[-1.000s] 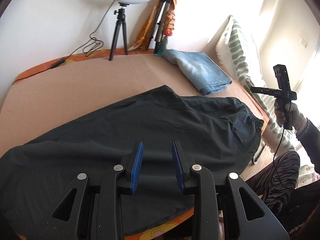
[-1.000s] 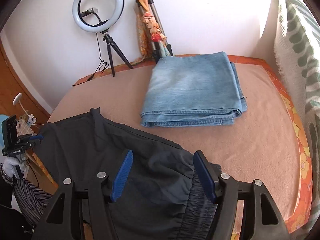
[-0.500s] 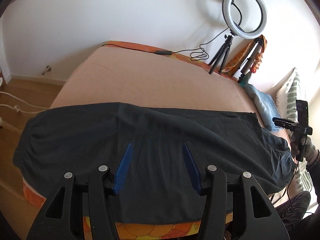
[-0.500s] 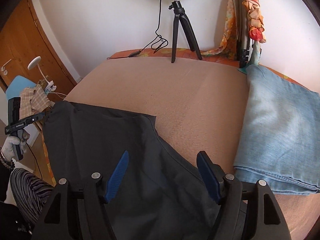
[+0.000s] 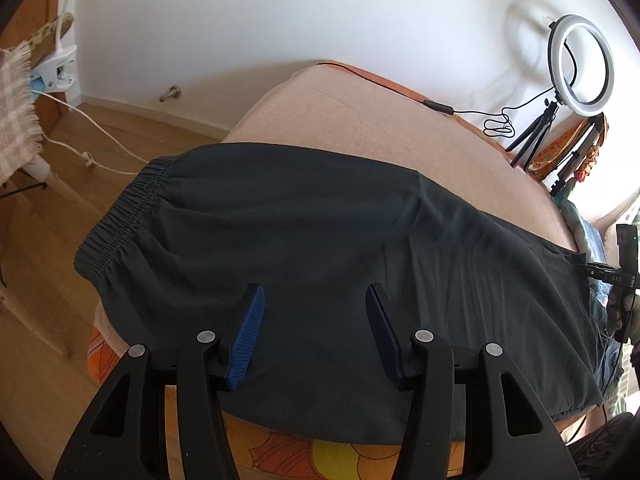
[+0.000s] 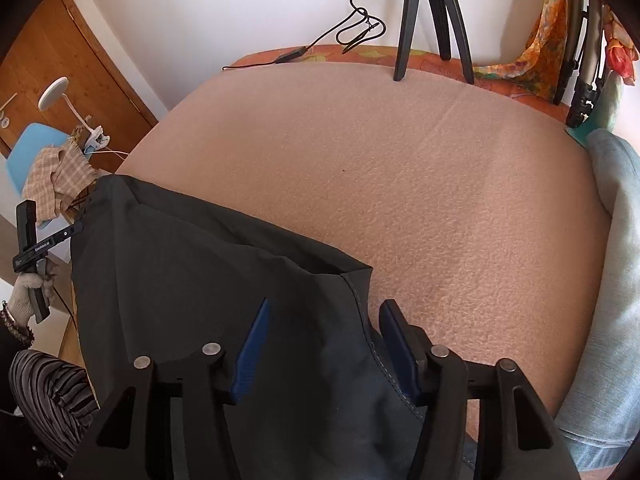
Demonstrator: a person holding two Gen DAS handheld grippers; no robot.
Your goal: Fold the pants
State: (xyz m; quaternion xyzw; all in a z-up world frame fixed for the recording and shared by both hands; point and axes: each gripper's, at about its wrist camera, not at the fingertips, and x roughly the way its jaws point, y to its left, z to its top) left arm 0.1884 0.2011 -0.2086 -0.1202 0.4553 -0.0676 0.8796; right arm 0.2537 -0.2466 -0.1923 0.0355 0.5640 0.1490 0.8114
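Dark pants [image 5: 320, 232] lie spread across the near edge of a bed with a peach blanket [image 5: 360, 116], the elastic waistband [image 5: 124, 216] at the left end. My left gripper [image 5: 314, 304] is open and empty, just above the cloth near the waistband half. My right gripper [image 6: 324, 320] is open over the leg hem end of the pants [image 6: 192, 280], with the hem edge between its blue pads [image 6: 394, 334]. Each gripper shows small in the other's view: the right one [image 5: 622, 276] and the left one [image 6: 36, 248].
Folded light blue jeans [image 6: 612, 280] lie at the right side of the bed. A ring light on a tripod [image 5: 580, 68] and its cable [image 5: 440, 110] stand at the bed's far edge by the wall. A chair with a checked cloth [image 6: 60, 172] stands on the wooden floor.
Both grippers have swung along the pants: the left view turned toward the waistband end, the right view toward the hem end and lower over the cloth. Both stay open.
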